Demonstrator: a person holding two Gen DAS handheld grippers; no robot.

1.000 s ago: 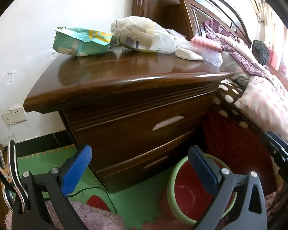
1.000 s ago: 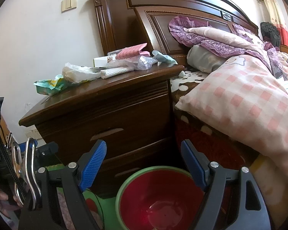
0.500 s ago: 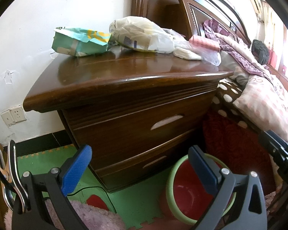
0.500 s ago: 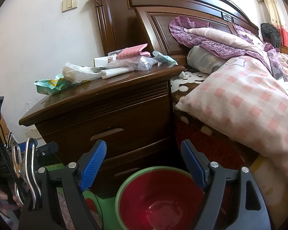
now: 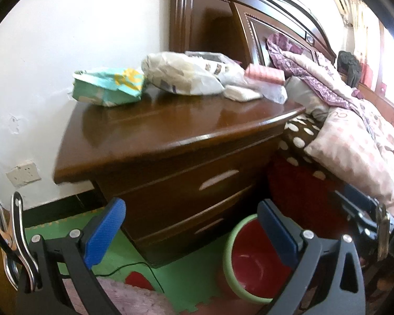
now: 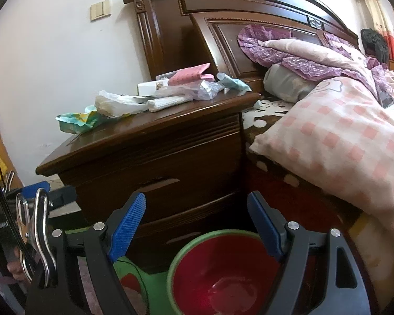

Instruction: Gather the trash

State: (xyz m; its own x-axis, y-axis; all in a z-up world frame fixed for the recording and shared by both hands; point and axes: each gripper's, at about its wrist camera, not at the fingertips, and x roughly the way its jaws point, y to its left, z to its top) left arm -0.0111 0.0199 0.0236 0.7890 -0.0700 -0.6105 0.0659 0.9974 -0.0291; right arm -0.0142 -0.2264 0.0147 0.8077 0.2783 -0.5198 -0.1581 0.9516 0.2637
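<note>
Trash lies uncollected across your bedside table, a dark wood nightstand pressed against the bed at 3 o'clock in the left wrist view: nothing has reached the red bucket with its green rim, which stands on the floor mat at the foot of the drawers and looks empty as far as its inside shows. Largest of the litter is the crumpled white plastic bag at 12 o'clock on the tabletop, then the teal tissue pack touching it at 10 o'clock, then the small folded white pad and pink packet at 1 o'clock. Your left gripper and right gripper hover low before the drawers, jaws spread wide, holding nothing; by these views, the whole collection remains ahead.
</note>
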